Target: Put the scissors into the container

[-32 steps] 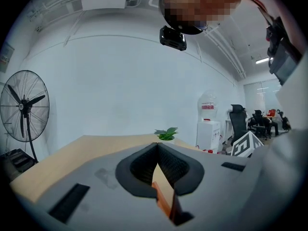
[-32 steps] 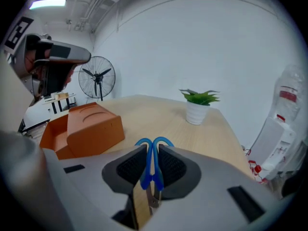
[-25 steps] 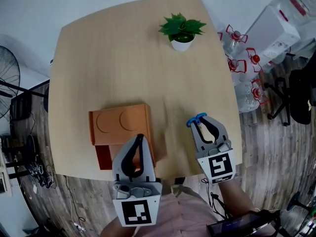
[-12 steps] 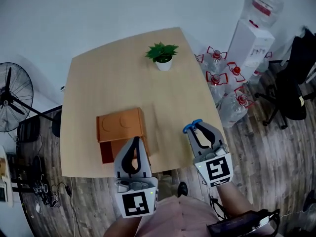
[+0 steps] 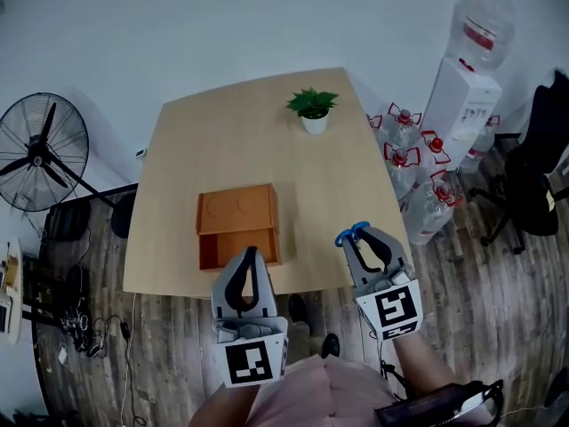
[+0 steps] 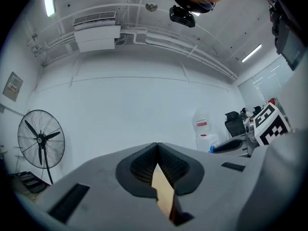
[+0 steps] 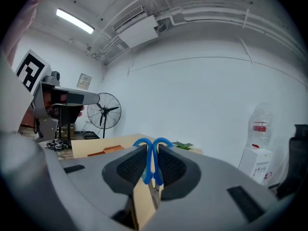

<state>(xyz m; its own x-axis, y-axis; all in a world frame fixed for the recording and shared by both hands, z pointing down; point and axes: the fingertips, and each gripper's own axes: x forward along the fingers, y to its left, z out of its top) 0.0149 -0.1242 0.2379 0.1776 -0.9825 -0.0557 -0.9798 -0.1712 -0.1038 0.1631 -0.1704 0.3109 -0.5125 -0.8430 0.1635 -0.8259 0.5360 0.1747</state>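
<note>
The left gripper (image 5: 252, 253) and right gripper (image 5: 360, 235) are grey, with black ribbed pads (image 6: 139, 170) and black-and-white marker cubes (image 5: 251, 363). The person wears a pink top (image 5: 311, 400).

Cool, dimmish, even light from a ceiling tube (image 7: 74, 21) up-left of the jaws of the right gripper (image 7: 153, 154). Strong fisheye, black corners; close jaw bodies soft.

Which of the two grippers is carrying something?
The right gripper: blue-handled scissors sit clamped between its jaws. The left gripper is shut on nothing.
</note>
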